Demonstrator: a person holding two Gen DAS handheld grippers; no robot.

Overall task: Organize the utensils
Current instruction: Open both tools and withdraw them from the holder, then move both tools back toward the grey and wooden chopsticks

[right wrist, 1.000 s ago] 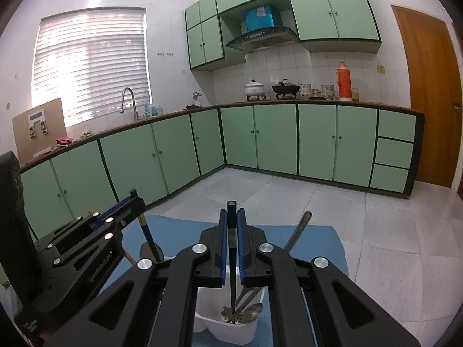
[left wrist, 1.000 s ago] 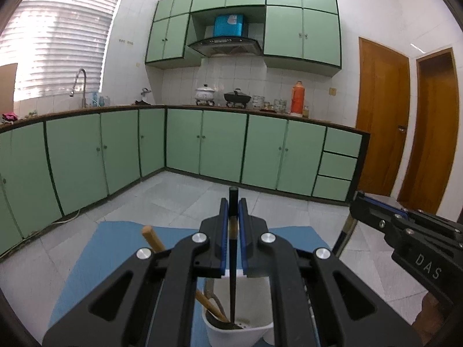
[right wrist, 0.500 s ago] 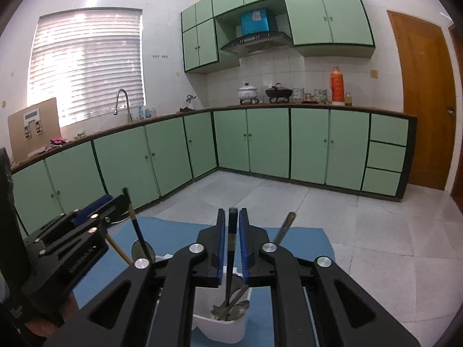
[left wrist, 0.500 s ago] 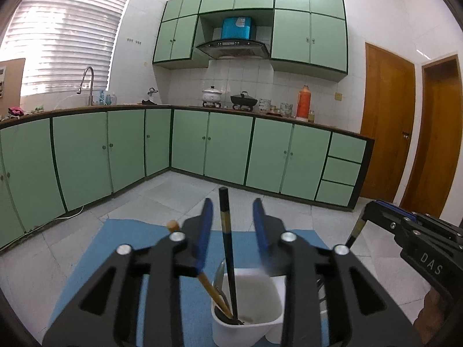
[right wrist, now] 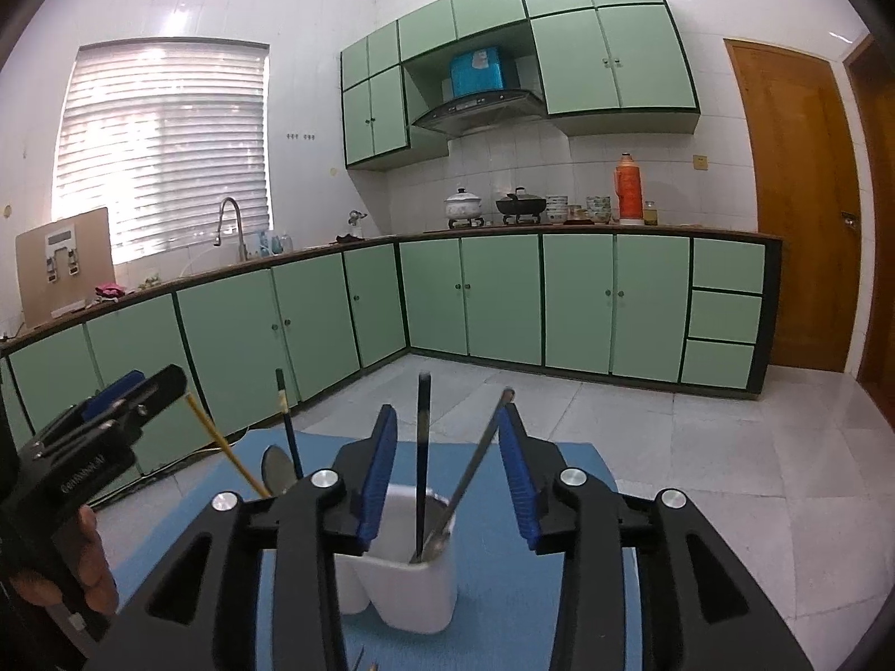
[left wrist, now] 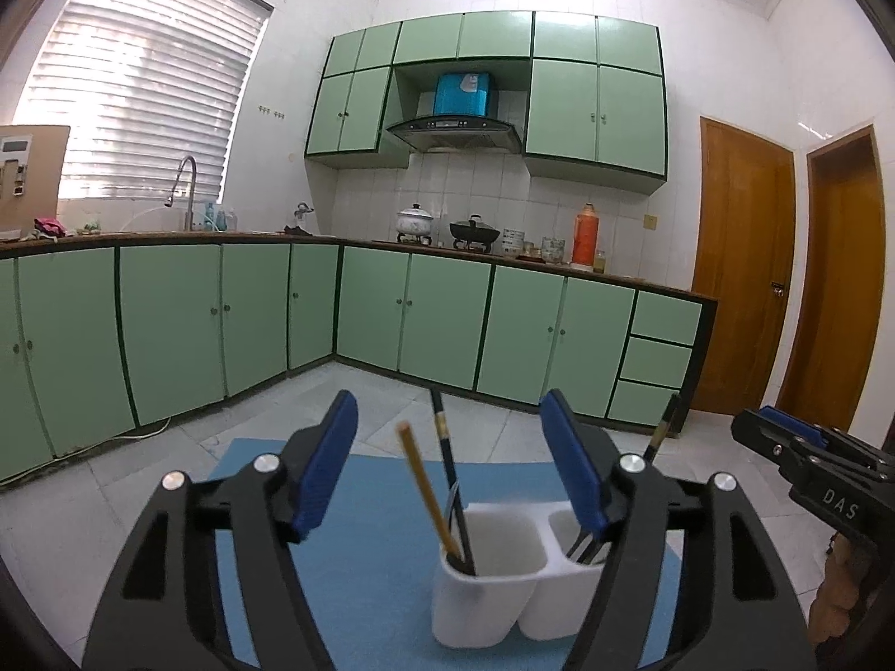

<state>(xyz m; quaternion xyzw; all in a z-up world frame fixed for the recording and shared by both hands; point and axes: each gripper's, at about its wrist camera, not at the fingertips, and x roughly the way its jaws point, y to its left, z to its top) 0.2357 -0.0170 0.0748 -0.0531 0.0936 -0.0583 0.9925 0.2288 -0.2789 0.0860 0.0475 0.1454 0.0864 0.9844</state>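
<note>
Backing both jaws, which have just been opening and hold nothing, straight off the chopsticks (left wrist: 447,464) standing in the holder (left wrist: 492,576) at lower centre, I should clear the tips without knocking them.

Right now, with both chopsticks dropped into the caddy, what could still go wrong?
1. The left hand-held gripper, jaws just opened, brackets the black chopstick and yellow wooden chopstick; pulling back crookedly could snag them.
2. The right hand-held gripper likewise straddles a black chopstick and a leaning metal handle.
3. The light white plastic two-compartment caddy could tip.
</note>
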